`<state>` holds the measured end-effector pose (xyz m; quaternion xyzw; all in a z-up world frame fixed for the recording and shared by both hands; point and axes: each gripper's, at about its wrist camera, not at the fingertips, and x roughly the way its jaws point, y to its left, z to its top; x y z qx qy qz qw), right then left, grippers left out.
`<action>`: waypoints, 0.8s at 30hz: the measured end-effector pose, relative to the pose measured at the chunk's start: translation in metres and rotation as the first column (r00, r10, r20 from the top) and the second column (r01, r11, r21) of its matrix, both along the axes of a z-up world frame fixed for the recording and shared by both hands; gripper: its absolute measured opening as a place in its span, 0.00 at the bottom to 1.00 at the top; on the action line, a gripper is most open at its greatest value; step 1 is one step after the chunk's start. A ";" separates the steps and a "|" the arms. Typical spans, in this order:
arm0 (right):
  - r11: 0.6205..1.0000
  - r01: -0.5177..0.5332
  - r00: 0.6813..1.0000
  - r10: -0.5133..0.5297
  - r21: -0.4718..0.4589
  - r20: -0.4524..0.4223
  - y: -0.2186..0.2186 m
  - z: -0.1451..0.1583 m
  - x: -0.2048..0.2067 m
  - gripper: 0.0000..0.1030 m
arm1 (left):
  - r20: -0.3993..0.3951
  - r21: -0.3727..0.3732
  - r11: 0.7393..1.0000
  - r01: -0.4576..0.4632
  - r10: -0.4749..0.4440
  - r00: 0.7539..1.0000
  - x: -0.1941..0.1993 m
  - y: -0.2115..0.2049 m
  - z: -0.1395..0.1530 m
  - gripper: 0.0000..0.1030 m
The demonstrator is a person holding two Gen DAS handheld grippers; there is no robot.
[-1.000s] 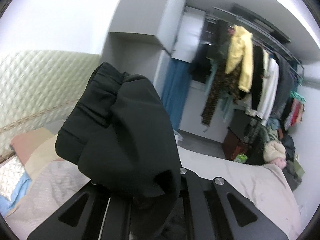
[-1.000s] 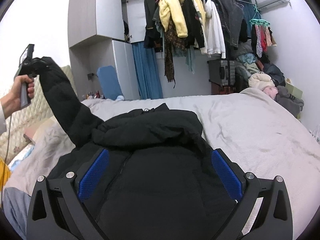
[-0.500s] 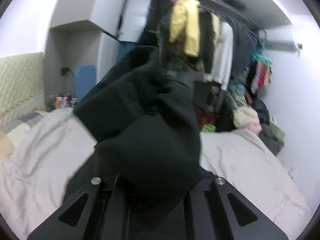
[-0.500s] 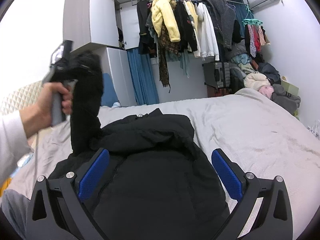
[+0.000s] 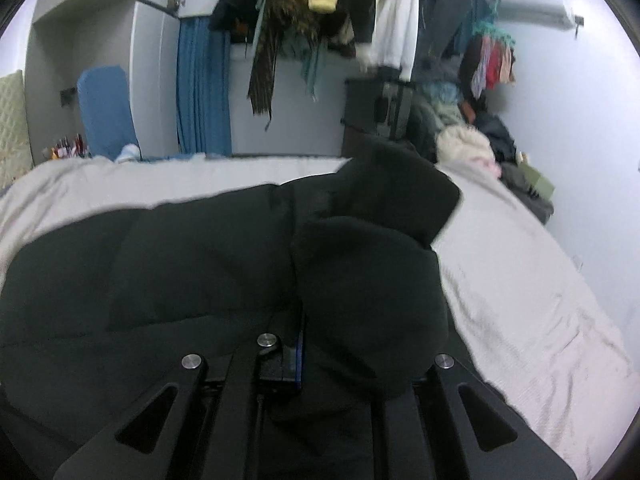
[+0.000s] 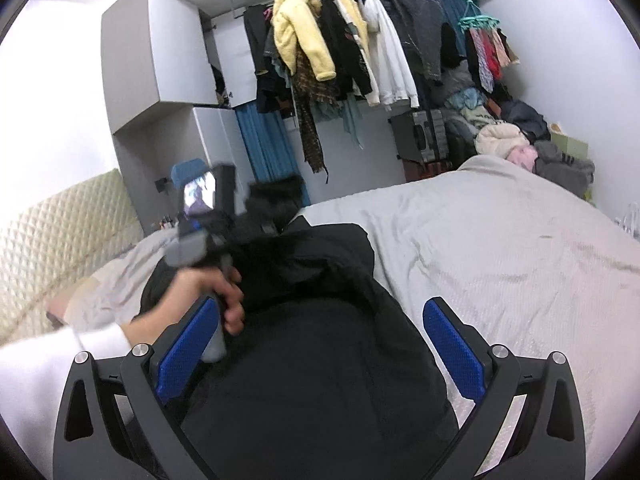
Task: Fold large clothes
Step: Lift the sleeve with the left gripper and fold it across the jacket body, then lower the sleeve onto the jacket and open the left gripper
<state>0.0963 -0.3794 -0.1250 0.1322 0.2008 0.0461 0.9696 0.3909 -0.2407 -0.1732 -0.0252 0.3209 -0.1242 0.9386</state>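
Right wrist: right tongs [image 6: 320,354] released over jacket [image 6: 320,380]; left tongs [image 5: 298,344] opening, sleeve [image 5: 372,280] prob. pinched; bed [image 6: 500,248] bare rightward.

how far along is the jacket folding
Early. Done: the black jacket lies spread on the bed. In hand: the left claw, jaws opening, has its sleeve over the body. Left: the other sleeve and folding the body; the right claw hovers open.

Left gripper [image 5: 320,364]: near edge, jaws opening, black sleeve bunched between them
Sleeve [image 5: 372,280]: draped over the black jacket [image 5: 160,272]
Bed [image 5: 540,300]: pale cover, jacket lying across it
Far wall: hanging clothes [image 5: 324,0], blue curtain [image 5: 204,88]
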 end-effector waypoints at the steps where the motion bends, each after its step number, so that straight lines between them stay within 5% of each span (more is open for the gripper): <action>1: 1.000 0.000 1.000 0.000 0.001 -0.001 0.000 -0.001 0.001 1.00 | -0.011 0.011 1.000 0.001 -0.001 1.000 0.002 -0.004 -0.009 0.10; 8: 1.000 -0.017 1.000 0.017 0.018 -0.019 0.001 -0.008 0.011 1.00 | -0.052 -0.010 1.000 0.005 -0.006 0.999 0.011 -0.007 -0.024 0.10; 17: 0.999 0.011 1.000 -0.010 0.051 -0.003 -0.009 -0.006 0.004 1.00 | -0.042 0.041 0.999 -0.001 0.003 0.999 0.001 -0.005 0.005 0.18; 20: 0.999 0.009 1.000 -0.008 0.054 -0.005 -0.011 -0.006 0.004 1.00 | -0.061 0.022 1.000 0.011 -0.010 0.998 -0.007 -0.001 0.015 0.46; 22: 0.999 0.005 1.000 -0.005 0.054 -0.004 -0.012 -0.006 0.003 1.00 | -0.044 0.031 0.999 0.016 -0.014 0.999 -0.018 0.003 0.023 0.75; 24: 0.998 0.002 1.000 -0.002 0.061 -0.001 -0.012 -0.005 0.004 1.00 | -0.039 0.023 0.999 0.027 -0.026 0.999 -0.028 0.011 0.031 0.78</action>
